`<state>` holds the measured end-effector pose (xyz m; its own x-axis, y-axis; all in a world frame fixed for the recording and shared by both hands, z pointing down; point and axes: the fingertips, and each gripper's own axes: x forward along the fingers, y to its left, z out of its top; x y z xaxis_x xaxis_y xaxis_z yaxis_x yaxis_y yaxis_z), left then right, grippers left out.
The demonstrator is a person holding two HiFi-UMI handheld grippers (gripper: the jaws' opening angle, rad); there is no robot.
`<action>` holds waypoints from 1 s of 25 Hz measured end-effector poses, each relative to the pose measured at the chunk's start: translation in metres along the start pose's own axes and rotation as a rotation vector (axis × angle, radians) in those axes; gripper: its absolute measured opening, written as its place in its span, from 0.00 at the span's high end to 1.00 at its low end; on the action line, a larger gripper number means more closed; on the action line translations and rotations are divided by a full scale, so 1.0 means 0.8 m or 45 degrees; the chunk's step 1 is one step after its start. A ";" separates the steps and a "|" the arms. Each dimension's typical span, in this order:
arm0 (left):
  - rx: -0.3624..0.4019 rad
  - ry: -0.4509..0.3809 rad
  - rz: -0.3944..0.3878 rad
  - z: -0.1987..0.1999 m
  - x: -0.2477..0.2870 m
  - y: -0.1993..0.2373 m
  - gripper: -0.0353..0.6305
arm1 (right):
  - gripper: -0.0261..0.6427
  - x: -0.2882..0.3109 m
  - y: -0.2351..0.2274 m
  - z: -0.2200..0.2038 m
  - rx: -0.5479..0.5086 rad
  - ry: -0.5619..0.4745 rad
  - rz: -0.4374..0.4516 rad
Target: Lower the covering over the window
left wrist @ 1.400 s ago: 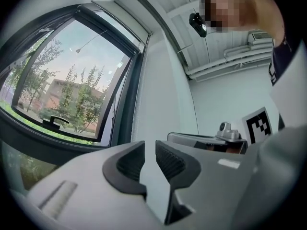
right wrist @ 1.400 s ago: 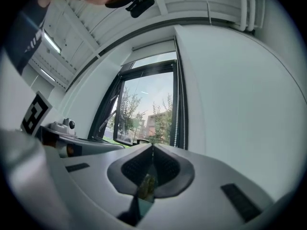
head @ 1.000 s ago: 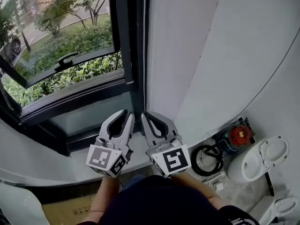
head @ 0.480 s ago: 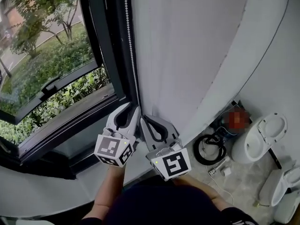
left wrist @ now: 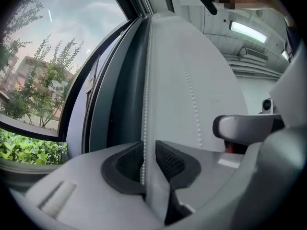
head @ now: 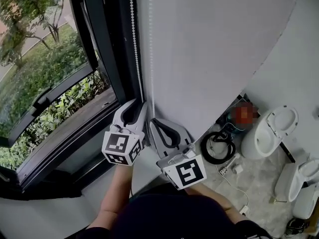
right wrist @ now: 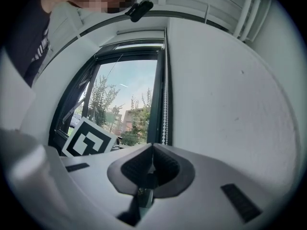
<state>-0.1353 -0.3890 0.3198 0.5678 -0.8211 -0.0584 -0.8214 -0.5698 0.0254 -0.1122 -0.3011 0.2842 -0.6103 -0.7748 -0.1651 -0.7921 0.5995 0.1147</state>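
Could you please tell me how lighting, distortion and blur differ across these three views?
Head view: daylight through the window is bright, the wall edges bow. Left gripper view: heavy fisheye, black corners, bead chain sharp, ceiling light glaring. Right gripper view: same fisheye vignette, the right gripper soft up close, the trees outside crisp.

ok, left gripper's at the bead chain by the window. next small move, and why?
Probably close the left gripper on the bead chain before any pull. In the left gripper view one strand runs down into the gap between its jaws, but they stand apart, wall showing beside the beads, so pulling now would likely slip. The right gripper is shut and empty.
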 end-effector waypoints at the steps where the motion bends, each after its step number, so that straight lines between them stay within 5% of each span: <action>1: -0.001 0.003 0.000 -0.001 0.002 0.002 0.85 | 0.94 -0.001 0.000 0.002 -0.005 -0.008 -0.001; 12: -0.085 0.085 0.004 -0.018 0.020 0.007 0.87 | 0.94 -0.015 0.005 0.017 -0.029 -0.047 0.008; 25: -0.041 0.117 0.049 -0.024 -0.047 -0.009 0.91 | 0.94 -0.039 0.016 0.014 0.033 -0.074 0.097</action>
<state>-0.1500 -0.3545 0.3408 0.5396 -0.8412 0.0349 -0.8414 -0.5373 0.0579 -0.1033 -0.2666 0.2796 -0.6666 -0.7141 -0.2137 -0.7424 0.6619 0.1037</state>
